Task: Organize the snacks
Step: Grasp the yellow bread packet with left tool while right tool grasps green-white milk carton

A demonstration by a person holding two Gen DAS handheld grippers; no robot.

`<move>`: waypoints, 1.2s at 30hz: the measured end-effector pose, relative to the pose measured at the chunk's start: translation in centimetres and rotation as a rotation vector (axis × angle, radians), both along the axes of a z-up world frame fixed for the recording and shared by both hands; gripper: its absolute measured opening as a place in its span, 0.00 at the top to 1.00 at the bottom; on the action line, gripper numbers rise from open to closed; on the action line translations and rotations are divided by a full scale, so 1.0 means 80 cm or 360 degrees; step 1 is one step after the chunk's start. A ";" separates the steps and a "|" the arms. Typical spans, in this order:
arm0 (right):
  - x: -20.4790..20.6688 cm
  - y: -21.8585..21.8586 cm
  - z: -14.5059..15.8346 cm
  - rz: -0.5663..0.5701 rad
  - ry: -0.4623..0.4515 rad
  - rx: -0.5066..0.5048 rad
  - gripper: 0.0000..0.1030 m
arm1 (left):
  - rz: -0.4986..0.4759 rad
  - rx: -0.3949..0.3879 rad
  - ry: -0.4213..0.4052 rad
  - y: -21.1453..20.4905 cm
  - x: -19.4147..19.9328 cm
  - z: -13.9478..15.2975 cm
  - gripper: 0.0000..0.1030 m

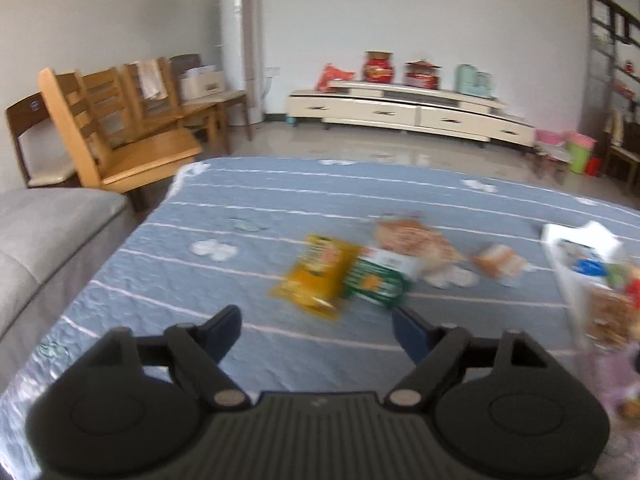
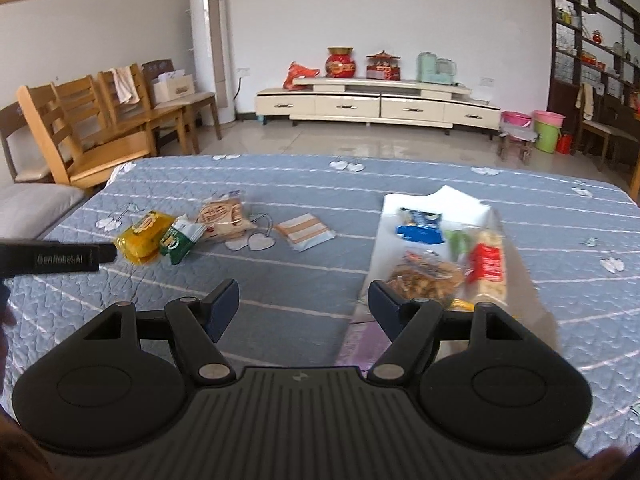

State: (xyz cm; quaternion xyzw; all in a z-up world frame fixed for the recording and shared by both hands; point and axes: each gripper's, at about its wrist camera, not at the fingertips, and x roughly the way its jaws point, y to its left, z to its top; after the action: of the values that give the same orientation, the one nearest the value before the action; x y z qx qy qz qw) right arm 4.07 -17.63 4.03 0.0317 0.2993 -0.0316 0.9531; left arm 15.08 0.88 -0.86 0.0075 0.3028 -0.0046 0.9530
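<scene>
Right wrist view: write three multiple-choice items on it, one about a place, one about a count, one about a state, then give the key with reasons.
1. Where does the yellow packet lie relative to the green packet?
A. Inside the white bag
B. Right beside it, on its left
C. On a wooden chair

2. How many snack packets lie loose on the blue quilt, outside the white bag?
A. One
B. Four
C. Seven

3. How does the right gripper stand?
A. Open, nothing between the fingers
B. Shut on the yellow packet
C. Shut on the bag's rim

Key: 1 B, the yellow and green packets meet edge to edge at the left of the quilt. 2 B, yellow, green, the tan round-label packet and the striped packet. 3 A, its fingers stand wide apart with only quilt between them.
</scene>
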 end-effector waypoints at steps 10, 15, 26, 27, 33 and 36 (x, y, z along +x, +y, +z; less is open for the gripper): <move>0.048 0.026 -0.029 0.0065 0.0059 -0.0011 0.10 | -0.0066 0.0099 0.0088 0.012 0.120 -0.048 0.05; 0.061 0.024 -0.045 0.0058 0.0093 -0.0010 0.10 | -0.0112 0.0239 0.0113 -0.002 0.159 -0.070 0.05; 0.137 0.070 -0.080 0.0230 0.0145 0.0099 0.09 | -0.0065 0.0113 0.0123 0.032 0.123 -0.063 0.65; 0.151 0.080 -0.083 0.0265 0.0148 0.0114 0.08 | -0.0023 0.0107 0.0116 0.040 0.115 -0.059 0.65; 0.224 0.137 -0.102 0.0419 0.0122 0.0068 0.00 | 0.0102 0.0019 0.0082 0.077 0.057 -0.043 0.65; 0.256 0.155 -0.111 0.0454 0.0138 0.0059 0.00 | 0.0117 -0.0002 0.0061 0.084 0.038 -0.041 0.65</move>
State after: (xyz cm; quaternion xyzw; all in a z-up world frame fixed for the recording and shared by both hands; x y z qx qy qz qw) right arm 24.58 -5.27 -4.81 0.0050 0.3421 0.1082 0.9334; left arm 18.10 7.56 -4.10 -0.0043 0.3210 0.0300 0.9466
